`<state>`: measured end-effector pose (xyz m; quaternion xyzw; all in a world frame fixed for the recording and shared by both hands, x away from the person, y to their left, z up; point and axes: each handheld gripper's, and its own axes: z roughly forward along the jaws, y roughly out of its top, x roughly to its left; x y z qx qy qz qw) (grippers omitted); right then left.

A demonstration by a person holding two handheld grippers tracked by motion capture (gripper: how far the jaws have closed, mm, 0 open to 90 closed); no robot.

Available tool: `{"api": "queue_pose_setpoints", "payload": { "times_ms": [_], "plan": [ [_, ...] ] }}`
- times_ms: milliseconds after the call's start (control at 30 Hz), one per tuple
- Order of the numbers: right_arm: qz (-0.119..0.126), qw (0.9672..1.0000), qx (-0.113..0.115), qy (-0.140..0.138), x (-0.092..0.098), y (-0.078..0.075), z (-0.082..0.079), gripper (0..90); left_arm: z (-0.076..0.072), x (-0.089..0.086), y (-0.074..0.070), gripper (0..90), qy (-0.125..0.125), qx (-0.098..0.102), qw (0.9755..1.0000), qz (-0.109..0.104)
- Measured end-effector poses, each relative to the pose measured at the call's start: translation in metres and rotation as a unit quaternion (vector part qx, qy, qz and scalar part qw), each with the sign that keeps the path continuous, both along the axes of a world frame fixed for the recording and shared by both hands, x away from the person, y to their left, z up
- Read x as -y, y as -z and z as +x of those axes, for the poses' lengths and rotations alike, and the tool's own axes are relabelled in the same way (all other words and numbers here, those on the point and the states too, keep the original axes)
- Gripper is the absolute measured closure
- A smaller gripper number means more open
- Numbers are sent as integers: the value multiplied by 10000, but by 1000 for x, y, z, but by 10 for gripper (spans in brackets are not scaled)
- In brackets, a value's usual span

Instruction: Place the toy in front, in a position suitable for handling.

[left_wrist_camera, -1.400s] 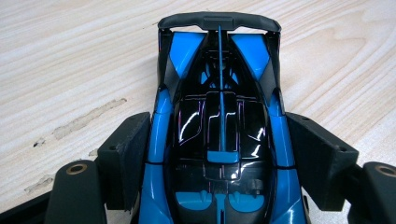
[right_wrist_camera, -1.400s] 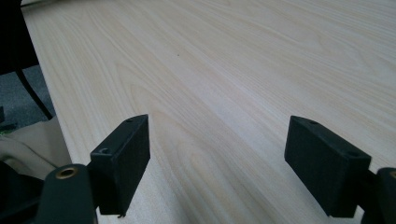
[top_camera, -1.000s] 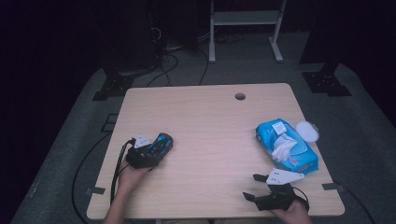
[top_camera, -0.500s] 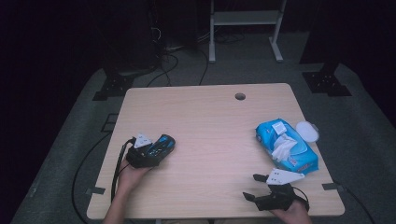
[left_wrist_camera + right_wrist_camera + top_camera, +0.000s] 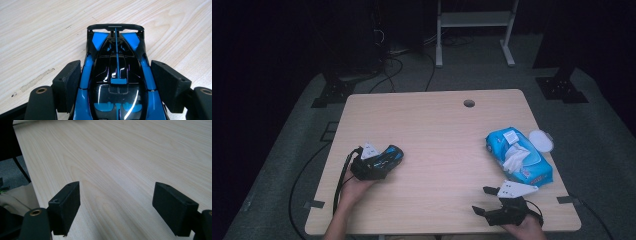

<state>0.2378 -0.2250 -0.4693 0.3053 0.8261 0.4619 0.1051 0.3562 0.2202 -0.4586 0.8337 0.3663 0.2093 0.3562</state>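
Observation:
A blue and black toy race car [image 5: 116,57] sits between the jaws of my left gripper [image 5: 116,75], its rear wing pointing away from the camera. Both black pads [image 5: 68,85] press on the car's flanks. In the high view this gripper [image 5: 384,160] lies at the left of the wooden table [image 5: 437,130], held by a hand, with the car [image 5: 391,155] low over or on the wood; I cannot tell which. My right gripper [image 5: 480,200] rests near the front right edge, jaws wide apart, with bare wood between its pads [image 5: 66,207].
A blue pack of wet wipes [image 5: 519,157] lies at the right, a tissue sticking out and its white lid [image 5: 541,141] flipped aside. A cable hole [image 5: 469,103] sits near the far edge. Black cables trail off the left side to the floor.
The left gripper with the car has shifted slightly toward the near edge and levelled out. The right gripper has stayed in place.

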Motion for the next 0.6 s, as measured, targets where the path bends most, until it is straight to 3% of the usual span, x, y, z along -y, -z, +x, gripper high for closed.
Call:
{"api": "queue_pose_setpoints", "payload": {
  "times_ms": [100,233,333,400,600],
  "plan": [
    [19,10000,-2,11,1,0,0,216,-1,1,0,265,21,-11,10000,-52],
    [180,9998,-30,88,5,-2,0,216,-3,2,-1,265,123,-46,9999,28],
    [248,9996,-53,118,7,-2,0,216,-2,1,1,265,133,-165,9998,7],
    [270,9995,-61,125,8,-2,0,216,-1,1,6,265,170,-331,9992,174],
    [300,9995,-38,98,7,-4,-1,216,3,-2,7,264,182,-591,9980,131]
  ]
}}
